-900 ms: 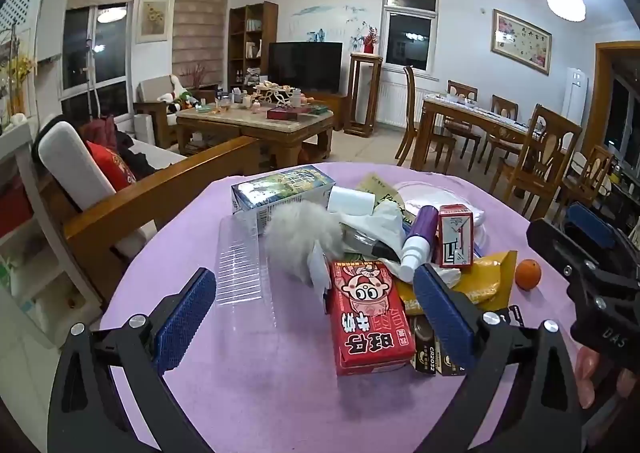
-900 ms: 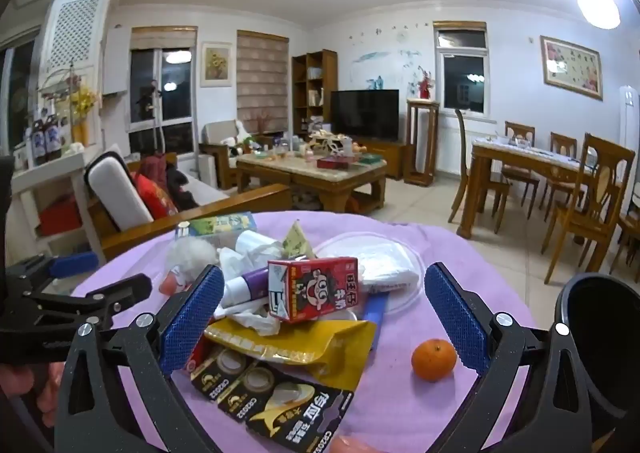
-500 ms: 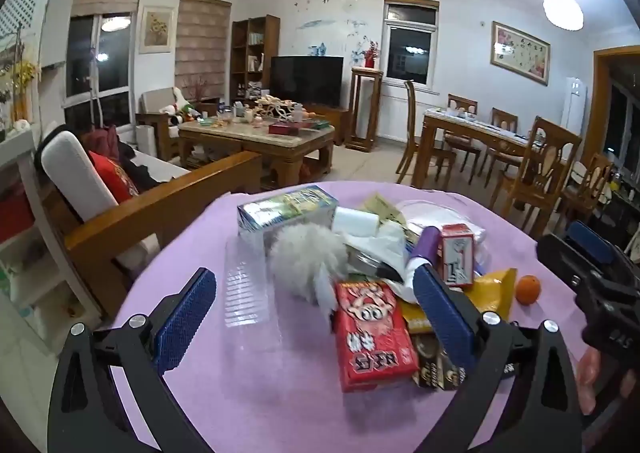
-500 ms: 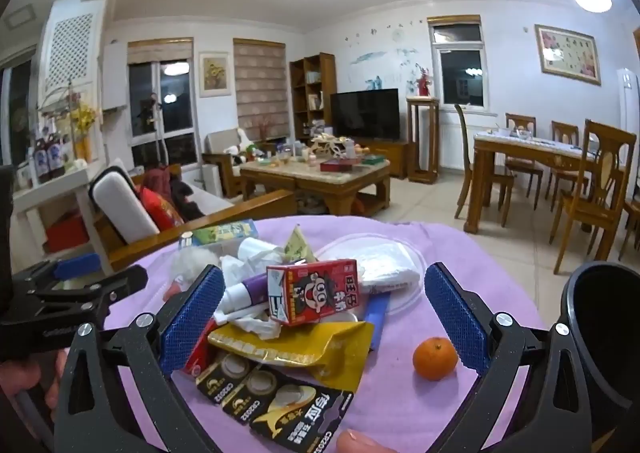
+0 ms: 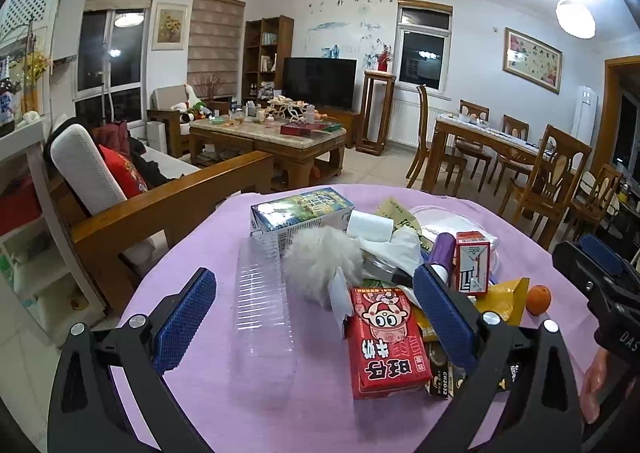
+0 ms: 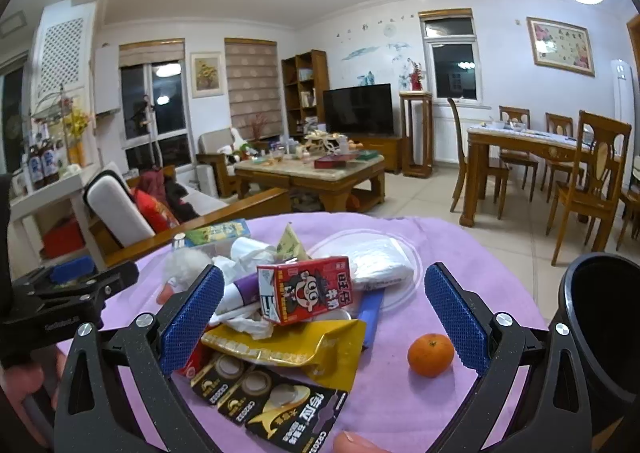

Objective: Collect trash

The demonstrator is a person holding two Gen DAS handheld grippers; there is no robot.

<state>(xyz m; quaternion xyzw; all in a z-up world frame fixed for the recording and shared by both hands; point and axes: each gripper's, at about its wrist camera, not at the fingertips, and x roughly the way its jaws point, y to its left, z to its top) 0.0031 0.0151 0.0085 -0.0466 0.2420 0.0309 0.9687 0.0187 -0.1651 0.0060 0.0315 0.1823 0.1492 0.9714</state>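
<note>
A heap of trash lies on a round table with a purple cloth (image 5: 208,253). In the left wrist view I see a red drink carton (image 5: 386,341), a clear plastic tray (image 5: 262,305), a white fluffy ball (image 5: 322,265) and a green box (image 5: 300,209). My left gripper (image 5: 314,317) is open and empty above the tray and carton. In the right wrist view a small red carton (image 6: 306,289), a gold wrapper (image 6: 296,345) and a black battery card (image 6: 268,393) lie between the fingers of my right gripper (image 6: 322,317), which is open and empty.
A tangerine (image 6: 430,355) lies on the cloth at the right. A black bin (image 6: 600,333) stands at the table's right edge. A wooden sofa (image 5: 168,205) is behind the table on the left, dining chairs (image 5: 552,181) on the right.
Both grippers have tilted up and drawn back slightly, so the trash sits lower in both views. Nothing was taken hold of.
</note>
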